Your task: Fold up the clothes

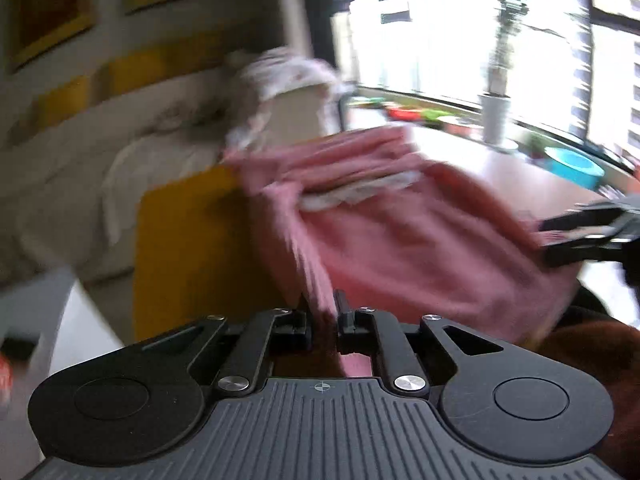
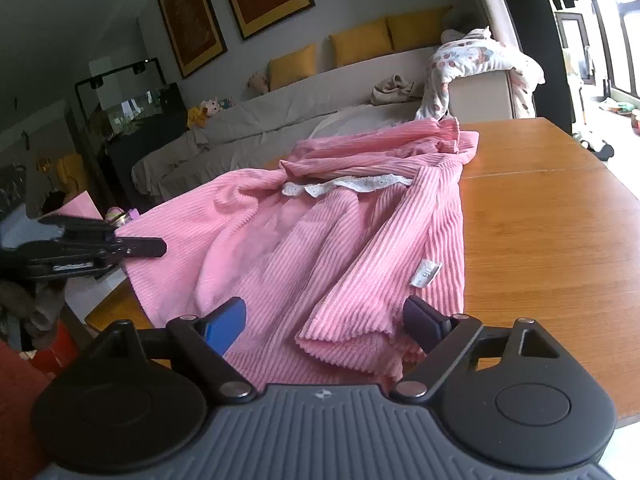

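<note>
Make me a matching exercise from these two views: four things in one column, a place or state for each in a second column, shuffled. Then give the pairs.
1. left gripper
2. right gripper
3. pink garment
4. patterned garment

A. draped over the sofa arm
B. open, a hem corner between its fingers
C. spread on the wooden table
D. shut on pink cloth

Pairs: 1-D, 2-B, 3-C, 4-A

Garment (image 2: pixel 320 240) spread on my bench (image 2: pixel 540 220), left of centre. Sofa (image 2: pixel 280 120) behind the bench, cushions (image 2: pixel 360 46) along its back, patterned cloth (image 2: pixel 472 60) draped over its arm.
</note>
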Demonstrator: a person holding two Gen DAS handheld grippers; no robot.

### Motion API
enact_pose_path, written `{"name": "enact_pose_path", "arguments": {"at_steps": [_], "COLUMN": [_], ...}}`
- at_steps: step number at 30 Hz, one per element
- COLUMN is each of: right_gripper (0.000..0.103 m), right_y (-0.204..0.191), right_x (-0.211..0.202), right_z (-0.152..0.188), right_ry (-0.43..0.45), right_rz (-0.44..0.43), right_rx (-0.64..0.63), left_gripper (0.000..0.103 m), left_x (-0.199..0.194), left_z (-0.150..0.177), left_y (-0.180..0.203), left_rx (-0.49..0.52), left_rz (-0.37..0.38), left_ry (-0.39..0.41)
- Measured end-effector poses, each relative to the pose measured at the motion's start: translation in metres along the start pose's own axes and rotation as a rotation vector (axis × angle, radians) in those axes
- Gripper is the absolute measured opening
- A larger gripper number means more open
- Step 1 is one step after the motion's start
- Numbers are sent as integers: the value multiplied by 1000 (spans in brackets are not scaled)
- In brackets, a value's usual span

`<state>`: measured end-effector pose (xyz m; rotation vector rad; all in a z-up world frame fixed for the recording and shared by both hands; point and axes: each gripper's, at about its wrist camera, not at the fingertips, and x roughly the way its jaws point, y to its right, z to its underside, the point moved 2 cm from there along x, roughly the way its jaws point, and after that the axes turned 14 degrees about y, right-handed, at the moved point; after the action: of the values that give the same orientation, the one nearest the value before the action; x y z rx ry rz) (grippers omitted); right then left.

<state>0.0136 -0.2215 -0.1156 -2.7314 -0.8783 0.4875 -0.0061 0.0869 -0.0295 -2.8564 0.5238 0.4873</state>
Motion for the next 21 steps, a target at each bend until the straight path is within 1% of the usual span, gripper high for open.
{"name": "enact_pose_path", "arguments": {"at_steps": [1,3,5,6,7,8,9,10,11,12,13,14,15,16,18,21], "right_gripper": [87,87,88,89,92,96,100,103,103,103,103,103,103,103,103,103], "right_y": [0,-1,-2,-3,-4,-5,-6,-7,-8,-8,-8,-7,-6,-5,-4,-4], "right_x": [0,0,1,0,0,0,0,0,1,1,1,1,0,0,-1,-2], "right_z": [0,0,0,0,1,1,2,2,3,3,3,3,3,3,3,4], "right_ry": [0,-2,-5,-7,-10,-13,-19,-26,-28,-29,-30,-30,-27,-22,-10,4], "right_rz": [0,2,3,1,-1,-4,-1,3,6,9,10,12,14,16,22,34], "right_rx": [0,-2,-7,-11,-14,-18,-23,-28,-35,-43,-43,-34,-22,-10,13,35], "left_gripper": [11,11,12,15,27,37,49,51,51,55,62,67,76,82,87,87], "left_x": [2,10,18,20,20,21,18,13,8,3,-3,-9,-9,-6,0,8], "left_z": [-5,-3,3,6,9,12,11,9,7,0,-9,-17,-20,-20,-20,-20], "left_y": [8,25,35,36,35,35,32,29,25,20,14,8,-1,-11,-31,-61], "left_rx": [24,54,33,-8,-55,-102,-145,-188,-230,-259,-283,-307,-331,-354,-401,-469], "left_rz": [43,146,247,292,335,378,413,445,477,493,504,514,488,450,373,257], "left_ry": [-9,-58,-115,-131,-144,-157,-151,-139,-127,-88,-40,8,29,40,64,98]}}
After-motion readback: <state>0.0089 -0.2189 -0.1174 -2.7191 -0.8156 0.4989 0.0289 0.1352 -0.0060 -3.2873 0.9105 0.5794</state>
